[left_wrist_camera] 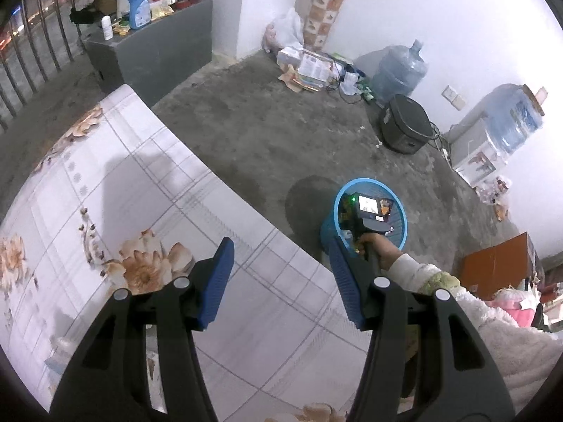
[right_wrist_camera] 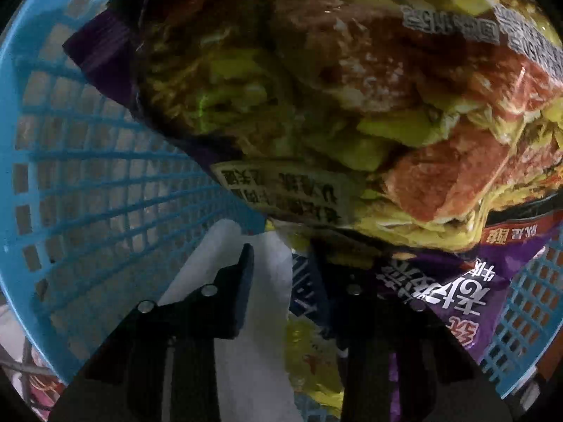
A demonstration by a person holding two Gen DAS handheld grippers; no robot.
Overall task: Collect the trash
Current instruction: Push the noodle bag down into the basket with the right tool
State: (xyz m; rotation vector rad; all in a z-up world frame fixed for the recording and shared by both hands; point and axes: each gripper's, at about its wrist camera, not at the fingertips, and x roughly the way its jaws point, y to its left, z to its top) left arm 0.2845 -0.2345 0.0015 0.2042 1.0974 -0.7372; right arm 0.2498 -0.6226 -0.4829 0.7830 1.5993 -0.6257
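Right gripper point(right_wrist_camera: 281, 281) jaws apart inside blue basket point(right_wrist_camera: 88, 183), purple wrapper point(right_wrist_camera: 316, 105) lying crosswise

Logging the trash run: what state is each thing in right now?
Left gripper: open, empty, over the table.
Right gripper: down inside the basket, jaws apart.
Basket: upright on the floor, holding trash.
Wrapper: in the basket.
Tissue: in the basket.

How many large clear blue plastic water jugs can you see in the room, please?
2: one large clear blue plastic water jug stands on the floor by the wall, another sits inverted on the white dispenser. Others may be hidden.
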